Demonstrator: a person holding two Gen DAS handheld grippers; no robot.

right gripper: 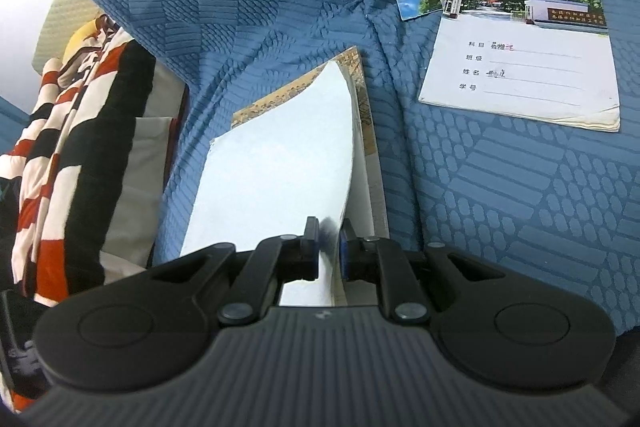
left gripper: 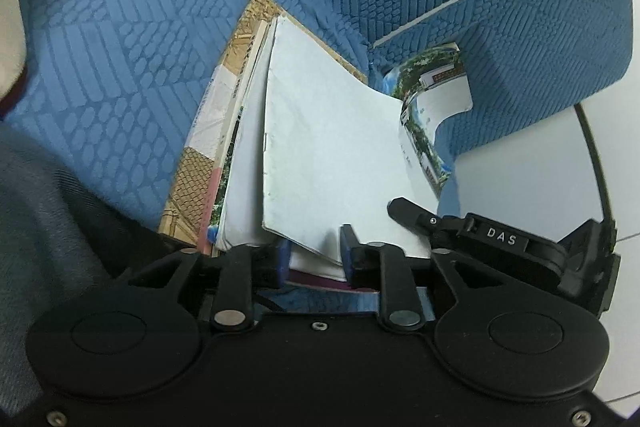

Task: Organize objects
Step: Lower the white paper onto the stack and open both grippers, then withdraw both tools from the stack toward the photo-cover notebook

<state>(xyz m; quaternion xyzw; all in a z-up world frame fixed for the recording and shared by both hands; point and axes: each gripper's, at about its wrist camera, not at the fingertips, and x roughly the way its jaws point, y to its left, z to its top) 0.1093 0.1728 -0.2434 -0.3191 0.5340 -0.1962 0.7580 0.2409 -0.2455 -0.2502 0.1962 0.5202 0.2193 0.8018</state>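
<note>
Left gripper (left gripper: pixel 314 255) jaws are standing narrowly apart around the stacked booklets' (left gripper: pixel 240 163) near edges. Right gripper (right gripper: pixel 329 251) is pinching the white booklet (right gripper: pixel 276 167) near its right edge. Another notebook (right gripper: pixel 528 67) is lying up-right of its jaws on the blue sofa (right gripper: pixel 500 187).

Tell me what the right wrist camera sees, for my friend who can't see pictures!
The right tool pinches the edge of a white booklet lying on a stack on a blue textured sofa cover. Further off to the right lie two exercise books with photo covers; a striped cloth is on the left.
</note>
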